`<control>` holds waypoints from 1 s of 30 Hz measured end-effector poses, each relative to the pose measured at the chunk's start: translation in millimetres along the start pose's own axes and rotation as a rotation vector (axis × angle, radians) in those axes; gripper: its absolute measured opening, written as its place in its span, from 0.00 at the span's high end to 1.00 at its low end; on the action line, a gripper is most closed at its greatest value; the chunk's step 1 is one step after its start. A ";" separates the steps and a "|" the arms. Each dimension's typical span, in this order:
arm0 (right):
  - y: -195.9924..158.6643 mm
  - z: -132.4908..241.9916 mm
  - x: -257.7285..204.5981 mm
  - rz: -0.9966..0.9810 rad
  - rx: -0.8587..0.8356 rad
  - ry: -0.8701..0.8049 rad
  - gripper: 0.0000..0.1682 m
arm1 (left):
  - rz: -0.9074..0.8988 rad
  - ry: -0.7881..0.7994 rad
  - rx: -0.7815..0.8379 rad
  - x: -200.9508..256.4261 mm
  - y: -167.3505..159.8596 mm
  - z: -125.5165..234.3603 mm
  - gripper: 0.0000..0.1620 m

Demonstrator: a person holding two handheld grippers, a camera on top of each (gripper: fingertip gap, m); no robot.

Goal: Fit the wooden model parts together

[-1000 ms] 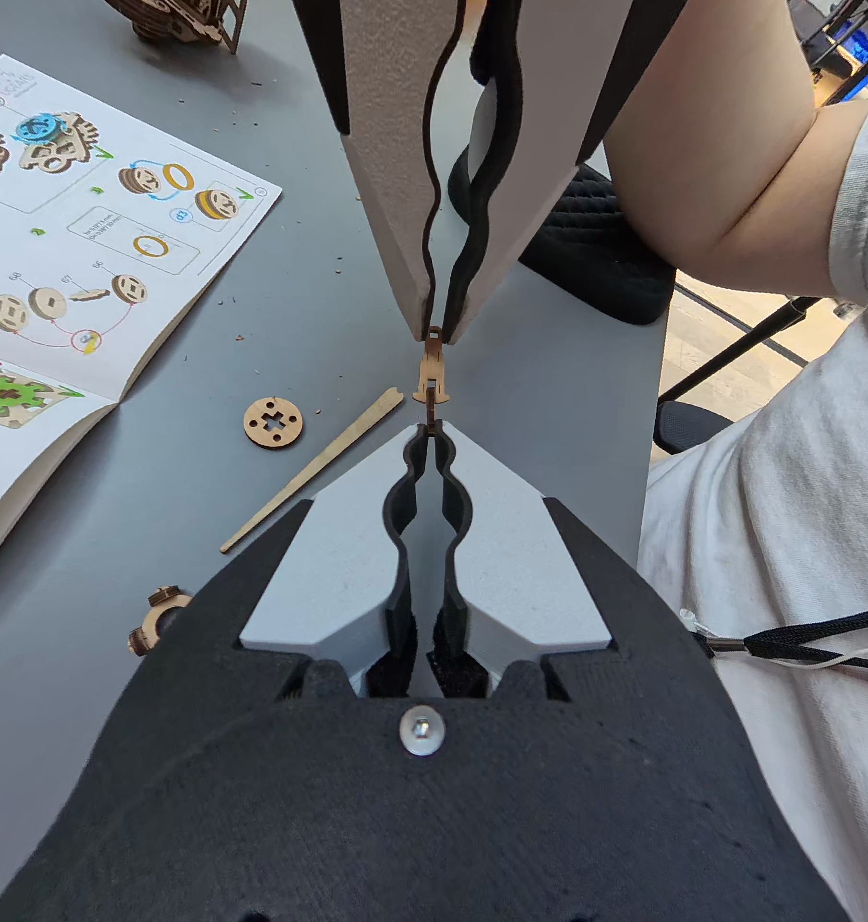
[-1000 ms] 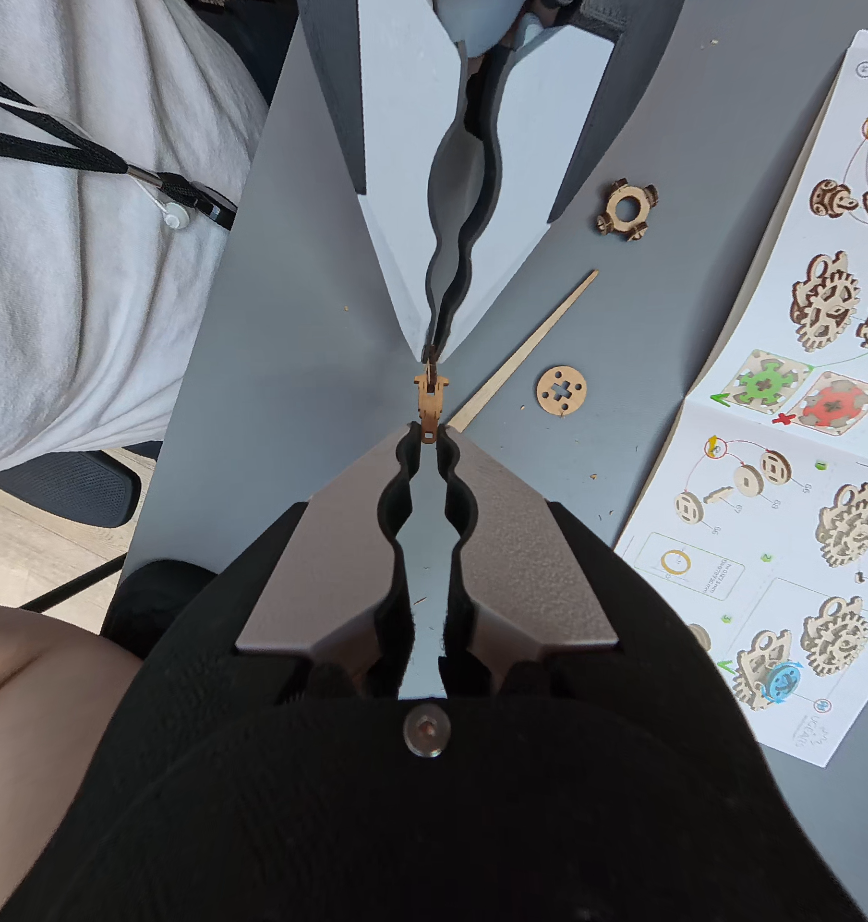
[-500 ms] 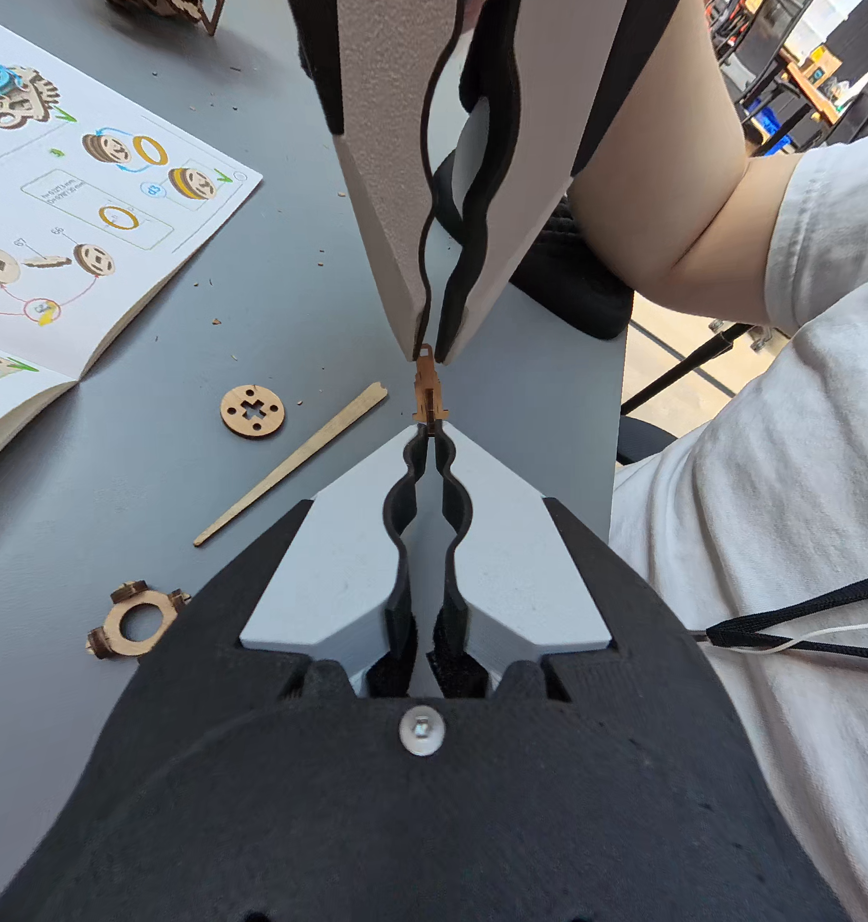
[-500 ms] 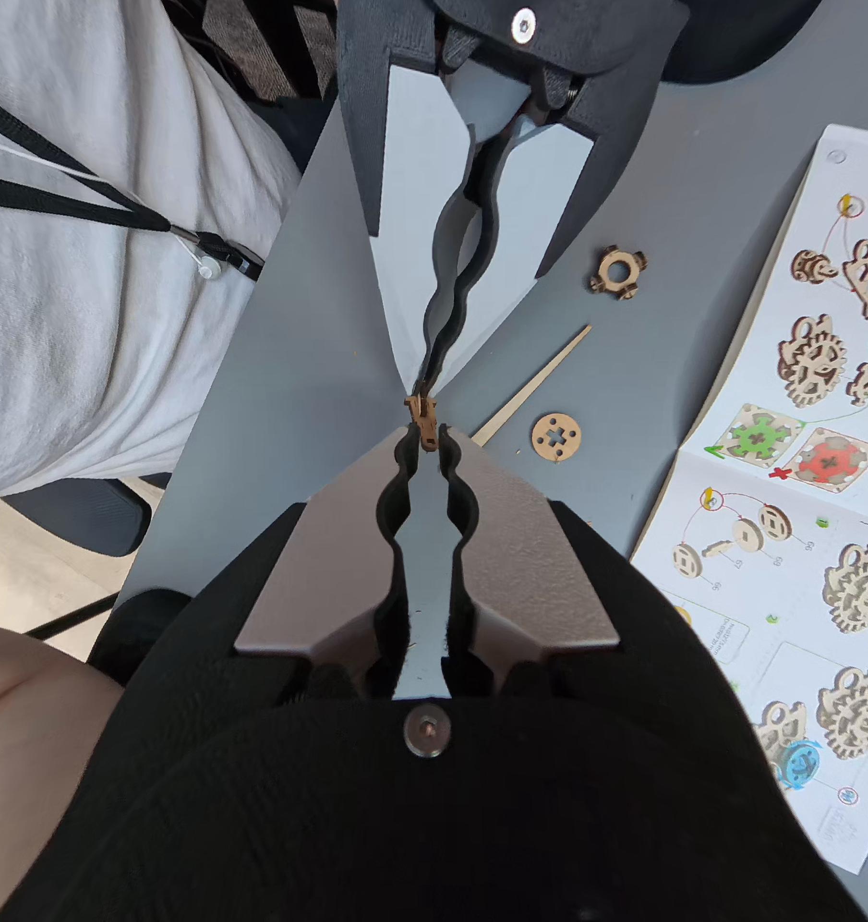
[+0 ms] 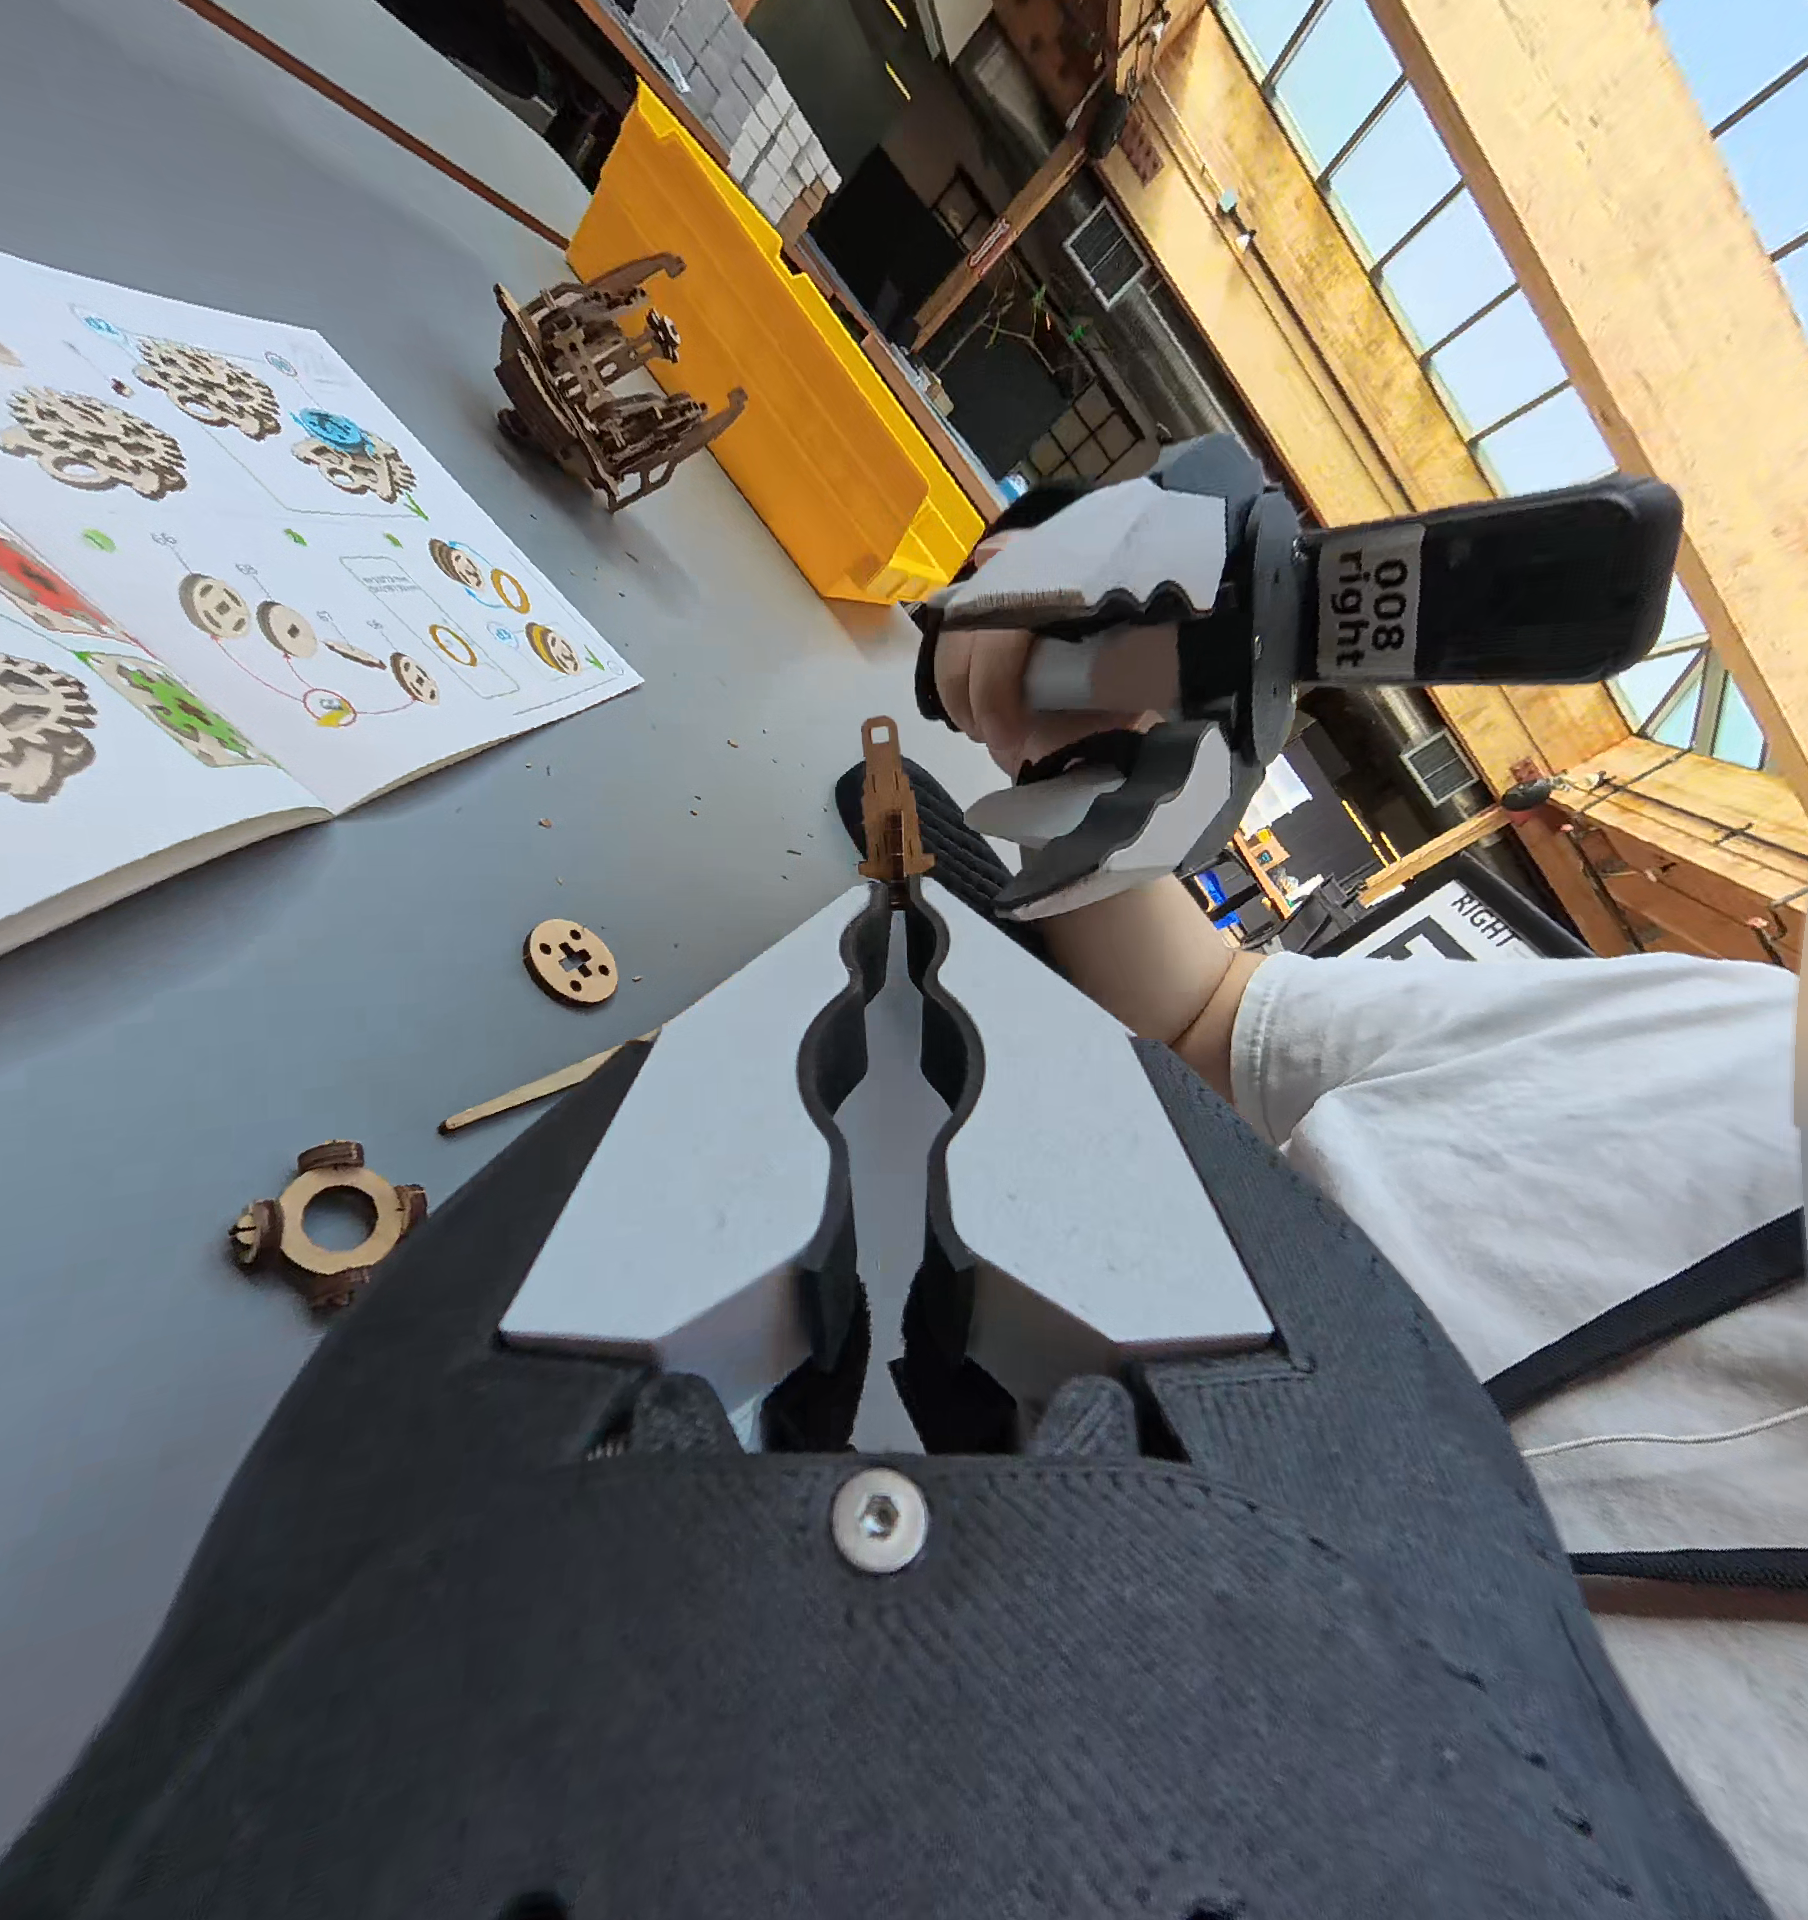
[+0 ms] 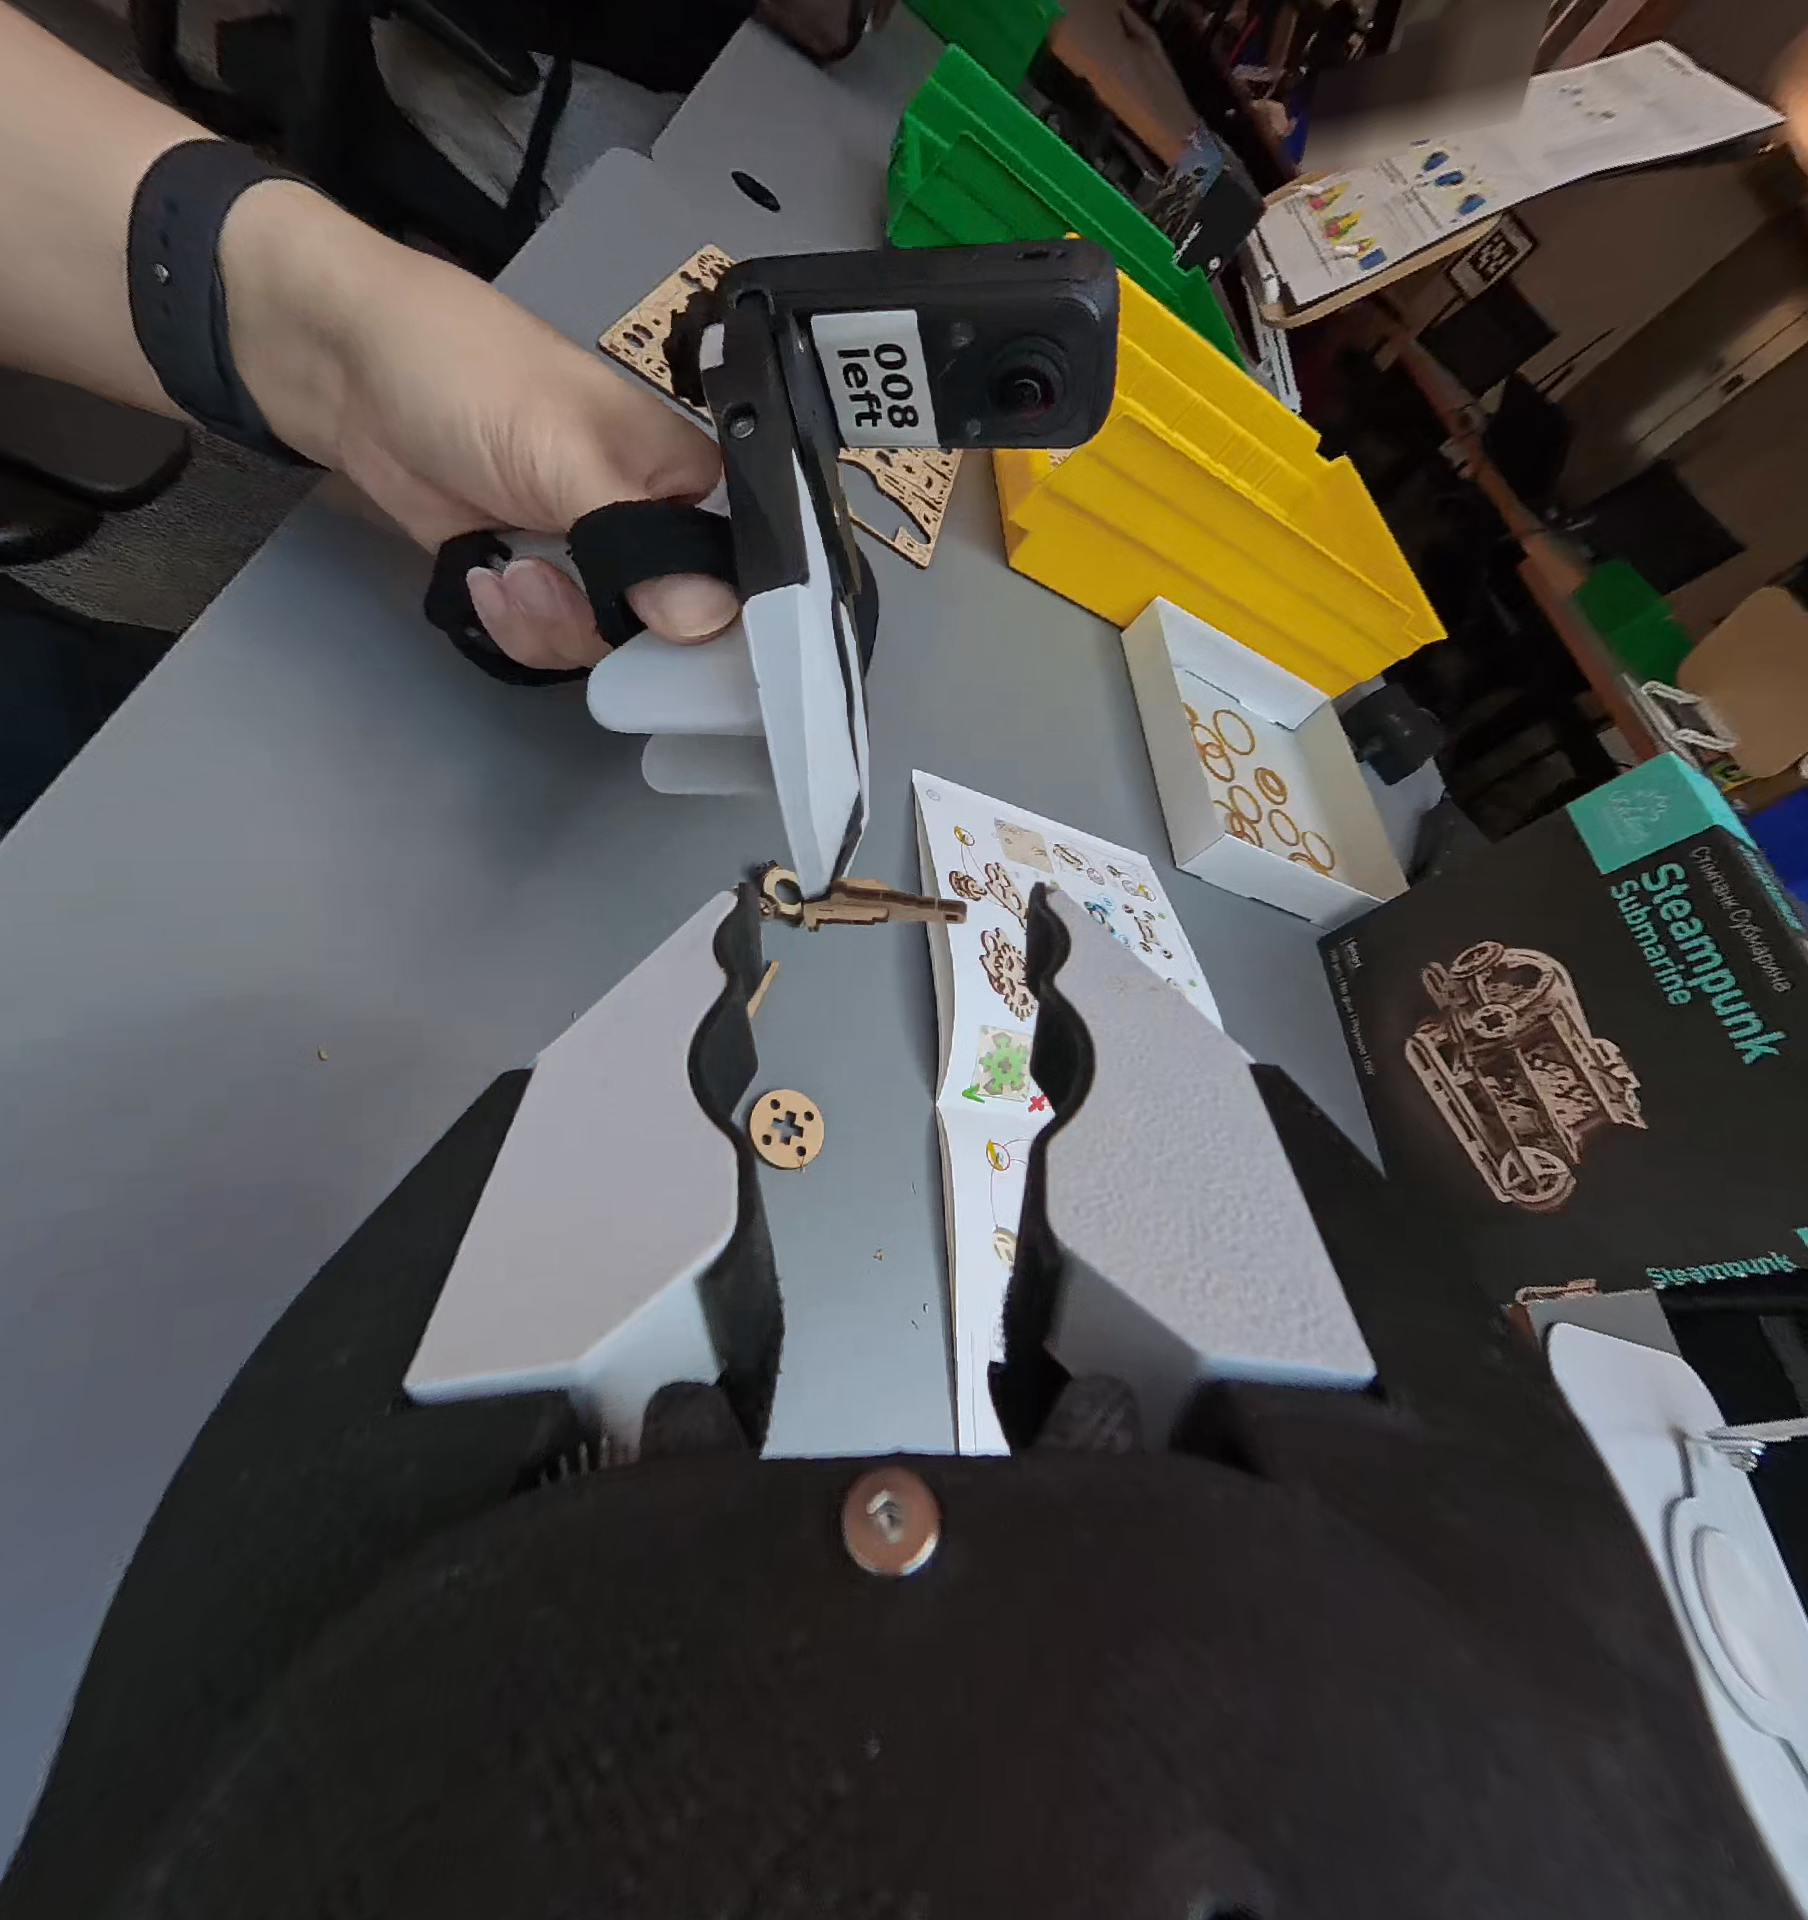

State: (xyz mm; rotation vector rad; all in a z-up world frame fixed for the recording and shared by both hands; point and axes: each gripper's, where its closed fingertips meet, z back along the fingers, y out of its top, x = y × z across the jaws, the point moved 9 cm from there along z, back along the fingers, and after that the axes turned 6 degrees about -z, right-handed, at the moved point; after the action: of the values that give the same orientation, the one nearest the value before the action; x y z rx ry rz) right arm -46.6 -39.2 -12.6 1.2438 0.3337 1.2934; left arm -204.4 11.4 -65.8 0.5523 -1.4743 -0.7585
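Jaws of left gripper (image 5: 892, 902) pinch wooden pin (image 5: 887, 805); right gripper (image 6: 884, 914) wide (disc (image 6: 787, 1129) on table beneath)

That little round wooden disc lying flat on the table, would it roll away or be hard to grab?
The disc lies flat, so it probably won't roll unless tipped on edge. It looks thin and light, likely sliding across the smooth table if nudged. Sitting flush, it may be awkward for the fingers to get under; its cut-out holes suggest it could snap if squeezed hard.
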 end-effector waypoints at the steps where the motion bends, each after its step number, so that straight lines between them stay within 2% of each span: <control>1: 0.6 -1.1 -2.7 0.017 0.001 -0.032 0.70 | 0.017 -0.011 0.011 -0.2 0.9 -0.1 1.00; 4: 1.6 -6.5 -6.3 0.068 -0.034 -0.083 0.70 | 0.037 -0.030 0.025 -0.1 1.8 -2.9 1.00; 12: -5.4 -15.1 -6.8 0.044 -0.120 -0.070 0.74 | 0.031 -0.032 0.020 2.4 0.4 -8.5 1.00; 15: -6.1 -13.6 -5.9 0.044 -0.115 -0.076 0.79 | 0.033 -0.034 0.016 2.7 -0.2 -8.8 1.00; 22: -8.3 -12.0 -7.0 0.041 -0.098 -0.060 0.79 | 0.050 -0.038 0.002 3.7 -1.0 -9.5 1.00; 30: -6.6 -7.9 -2.8 -0.048 -0.020 -0.034 0.80 | 0.067 -0.090 0.037 9.5 1.9 -6.1 0.97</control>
State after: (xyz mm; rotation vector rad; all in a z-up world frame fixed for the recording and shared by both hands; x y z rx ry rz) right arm -50.2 -36.3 -22.2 1.2325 0.3235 1.2303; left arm -198.7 4.9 -58.3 0.5001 -1.5847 -0.7127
